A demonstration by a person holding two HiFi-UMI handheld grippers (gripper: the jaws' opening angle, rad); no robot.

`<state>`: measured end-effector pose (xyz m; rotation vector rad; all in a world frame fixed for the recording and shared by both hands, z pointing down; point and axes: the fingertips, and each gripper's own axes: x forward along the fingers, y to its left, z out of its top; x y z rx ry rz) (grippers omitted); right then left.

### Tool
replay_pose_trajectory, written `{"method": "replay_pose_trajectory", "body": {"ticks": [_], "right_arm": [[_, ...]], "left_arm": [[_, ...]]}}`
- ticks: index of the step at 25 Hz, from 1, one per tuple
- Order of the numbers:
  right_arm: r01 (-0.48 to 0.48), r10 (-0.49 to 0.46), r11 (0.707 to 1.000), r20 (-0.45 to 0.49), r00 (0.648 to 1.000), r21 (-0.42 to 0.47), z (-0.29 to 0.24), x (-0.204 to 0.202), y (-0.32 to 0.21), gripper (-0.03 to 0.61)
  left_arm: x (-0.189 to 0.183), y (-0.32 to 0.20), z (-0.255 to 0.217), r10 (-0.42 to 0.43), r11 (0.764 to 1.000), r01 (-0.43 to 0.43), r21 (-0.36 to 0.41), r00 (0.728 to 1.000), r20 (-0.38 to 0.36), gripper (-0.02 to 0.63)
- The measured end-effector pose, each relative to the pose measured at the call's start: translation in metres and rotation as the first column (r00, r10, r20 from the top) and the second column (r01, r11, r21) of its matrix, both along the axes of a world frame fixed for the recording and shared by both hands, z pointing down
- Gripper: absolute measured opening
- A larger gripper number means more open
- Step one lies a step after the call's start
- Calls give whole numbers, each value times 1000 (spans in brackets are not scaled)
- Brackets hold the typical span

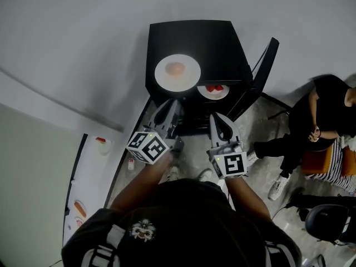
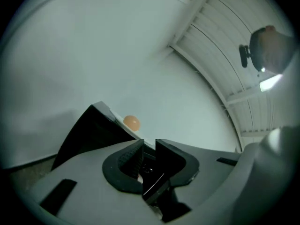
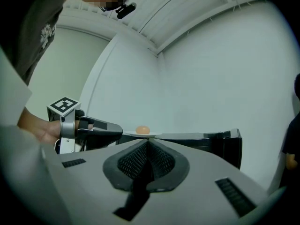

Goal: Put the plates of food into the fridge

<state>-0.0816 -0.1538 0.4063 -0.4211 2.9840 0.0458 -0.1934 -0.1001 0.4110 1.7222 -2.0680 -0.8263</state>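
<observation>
Closest below the head camera are the person's dark-clad shoulders, with both forearms reaching forward. At far left a white counter [image 1: 92,177] carries more food on small plates [image 1: 102,143], too small to name.

Next comes the left hand-held gripper [image 1: 167,107], rolled on its side. Its own view shows the jaws parted by a narrow gap, with no plate between them. Ahead of it stands the black fridge [image 1: 214,40]. A white plate [image 1: 161,74] lies on the fridge's top and holds one round orange piece of food [image 1: 176,68].

The right hand-held gripper [image 1: 218,119] has its jaws fully together, with nothing in them. Beyond it a second plate [image 1: 224,95] with red food sits lower, seemingly inside the fridge. The fridge door [image 1: 266,63] hangs open to the right, and someone sits further right.

The top plate looks stiff, smooth and probably breakable, so its rim may slip in the pads. I judge the near rim the best place to pinch, well clear of the food. The round piece lies loose and would likely roll, so the plate should be kept level.
</observation>
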Motion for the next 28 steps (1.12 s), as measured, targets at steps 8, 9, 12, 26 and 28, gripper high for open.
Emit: {"method": "replay_pose_trajectory", "body": {"ticks": [8,9,12,26,28], "right_arm": [[28,-28,999,2,1000,-20,6,-2,3,26],[32,-32,999,1,999,-21,7,-3,3,26],[41,-41,999,0,999,-15,7,-4,4,26],[93,-92,994,-12,996,60,11,4,5,26],[96,-96,994,-11,995,43,11,7,2,26]], "left_arm": [[-19,-6,4,32,987,43,156,893,-450,144],[-21,-8,1,48,982,49,183,872,-487,154],[-28,-16,-7,84,970,53,238,844,-530,169],[-50,-34,6,85,965,107,238,731,-677,133],[-50,-33,5,59,967,122,223,744,-666,117]]}}
